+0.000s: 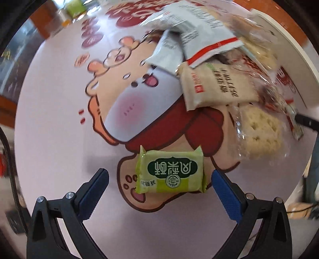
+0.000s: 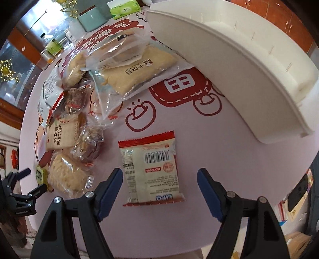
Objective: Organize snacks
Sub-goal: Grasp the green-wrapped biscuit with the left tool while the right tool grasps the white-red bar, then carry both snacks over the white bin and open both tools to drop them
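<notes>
A small green snack packet (image 1: 170,173) lies flat on the pink cartoon tablecloth, between the blue pads of my open left gripper (image 1: 159,180); neither pad touches it. In the right wrist view a red-and-white packet (image 2: 150,168) with a barcode lies face down between the fingers of my open right gripper (image 2: 159,179), untouched. A pile of snacks (image 2: 83,95) sits to its left: clear bags of crackers, a beige packet (image 1: 215,85), brown wrapped pieces. The green packet (image 2: 40,175) and the left gripper (image 2: 31,181) show at that view's left edge.
A long white divided organizer box (image 2: 239,65) stands at the right back of the table. At the far edge stand a teal cup (image 2: 93,19), a green tissue box (image 2: 124,9) and small jars (image 2: 52,46). The table's near edge lies just below the right gripper.
</notes>
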`<state>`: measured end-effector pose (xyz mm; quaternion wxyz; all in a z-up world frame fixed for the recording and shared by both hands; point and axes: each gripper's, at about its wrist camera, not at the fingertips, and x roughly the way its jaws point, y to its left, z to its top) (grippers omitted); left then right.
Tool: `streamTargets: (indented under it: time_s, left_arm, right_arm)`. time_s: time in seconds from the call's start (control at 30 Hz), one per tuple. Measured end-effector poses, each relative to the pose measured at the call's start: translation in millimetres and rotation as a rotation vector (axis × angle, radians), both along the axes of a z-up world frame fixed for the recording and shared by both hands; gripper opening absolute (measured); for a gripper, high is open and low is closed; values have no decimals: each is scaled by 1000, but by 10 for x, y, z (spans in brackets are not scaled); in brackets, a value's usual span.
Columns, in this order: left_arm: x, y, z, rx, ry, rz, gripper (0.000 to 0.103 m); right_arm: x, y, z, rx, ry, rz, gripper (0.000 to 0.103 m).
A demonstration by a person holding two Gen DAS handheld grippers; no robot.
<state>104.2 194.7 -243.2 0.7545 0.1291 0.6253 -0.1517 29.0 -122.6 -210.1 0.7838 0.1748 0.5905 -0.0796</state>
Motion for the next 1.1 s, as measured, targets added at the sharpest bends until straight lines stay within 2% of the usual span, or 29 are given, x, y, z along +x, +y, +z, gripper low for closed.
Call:
streamTargets:
  time_s: [0.1,0.2,0.33,0.4,0.43,0.47,0.5,0.7,0.87,0.97,1.1]
  left_arm:
    - [13,35,-68,-24,31,43,102]
    - [39,52,-102,-4,26,65,101]
    - [71,94,-99,-18,35,93,85]
    - [68,75,-66,-2,25,84,75]
    - [47,58,-42,-7,14,74,61]
    - [33,38,1,-8,3,65,55]
    - [27,7,19,-7,2,55,53]
    - [-32,-48,135,-2,-43,61,50]
    - [-98,-120,645,-24,-167,48,50]
    - [-125,-310,1018,-43,-270,5,50]
    - [-111,-673,1421,-91,-346,-59,50]
  right_arm:
    - [33,57,-51,-21,13,20,78]
    - [55,163,-71,-88,25,66,78]
    - [49,306,-109,-188,45,124,75]
    - [10,330,-84,-189,28,136,58]
    - [-9,342,-74,-191,25,142,54]
    - [-13,345,-73,-189,29,145,50]
    - [-24,343,-70,-188,26,143,46]
    - [-53,375,-55,-178,36,155,45]
    - [75,549,122,-164,14,163,45]
    - [62,607,336,-162,-36,179,45]
    - [39,587,751,-164,-154,179,45]
